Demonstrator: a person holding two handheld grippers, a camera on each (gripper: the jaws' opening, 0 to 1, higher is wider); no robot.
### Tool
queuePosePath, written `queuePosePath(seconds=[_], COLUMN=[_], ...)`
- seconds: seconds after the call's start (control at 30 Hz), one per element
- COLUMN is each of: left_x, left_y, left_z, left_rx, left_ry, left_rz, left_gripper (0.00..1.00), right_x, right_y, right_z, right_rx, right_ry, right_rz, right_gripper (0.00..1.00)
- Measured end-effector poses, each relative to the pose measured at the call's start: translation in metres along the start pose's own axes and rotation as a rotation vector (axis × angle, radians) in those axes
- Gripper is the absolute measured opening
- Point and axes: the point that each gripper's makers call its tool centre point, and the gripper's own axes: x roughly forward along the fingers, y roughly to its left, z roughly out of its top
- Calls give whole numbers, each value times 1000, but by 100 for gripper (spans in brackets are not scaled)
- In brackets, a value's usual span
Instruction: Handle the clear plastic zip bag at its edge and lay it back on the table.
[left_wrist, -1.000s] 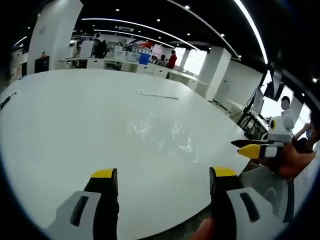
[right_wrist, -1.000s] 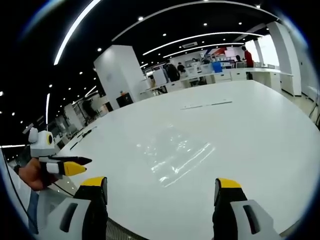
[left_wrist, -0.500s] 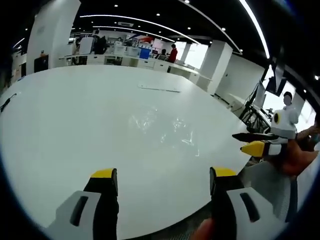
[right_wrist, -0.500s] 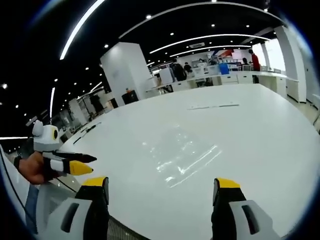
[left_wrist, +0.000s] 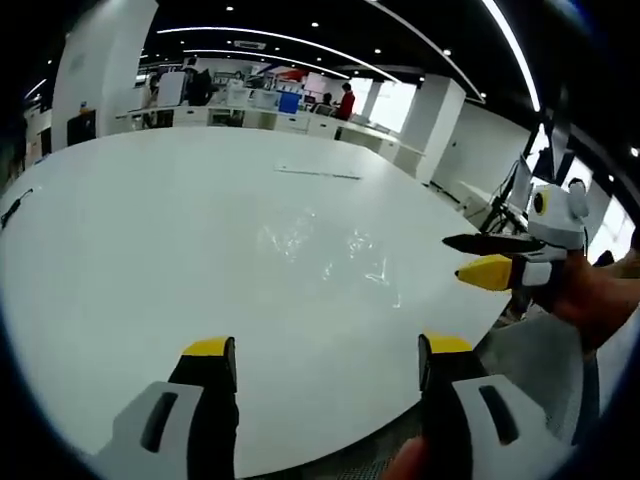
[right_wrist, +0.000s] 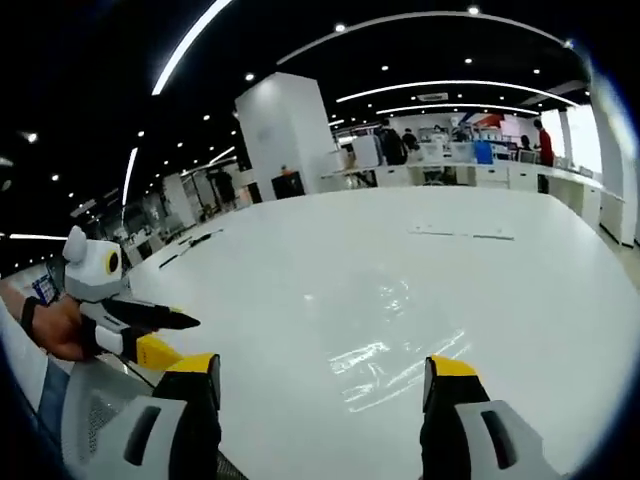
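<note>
Right hand-held gripper (left_wrist: 478, 257) nearer, clear crinkled zip bag (left_wrist: 325, 250) flat on table (left_wrist: 120, 240)

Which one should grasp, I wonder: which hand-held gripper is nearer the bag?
Right, probably. The right hand-held gripper sits just short of the bag; the left hand-held gripper is farther back, near the table edge.

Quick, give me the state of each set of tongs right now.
Left tongs: open, holding nothing, above the white table.
Right tongs: open, holding nothing; the clear plastic zip bag lies on the table ahead.
</note>
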Motion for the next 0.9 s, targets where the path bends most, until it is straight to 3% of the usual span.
queuePosePath(seconds=[0.33,0.53,0.9], left_x=[0,-1,1], left_y=[-3,-4,-6], left_z=[1,1,-4], left_rx=[7,5,10], left_ry=[-7,-9,12], left_rz=[-17,-21,-37], left_gripper=[74,74,73], right_x=[42,62,82], right_y=[1,-4,7], right_z=[11,15,16], right_rx=[-116,-107,-141], right_ry=[78,100,148], right_rz=[54,57,93], right_gripper=[82,81,80])
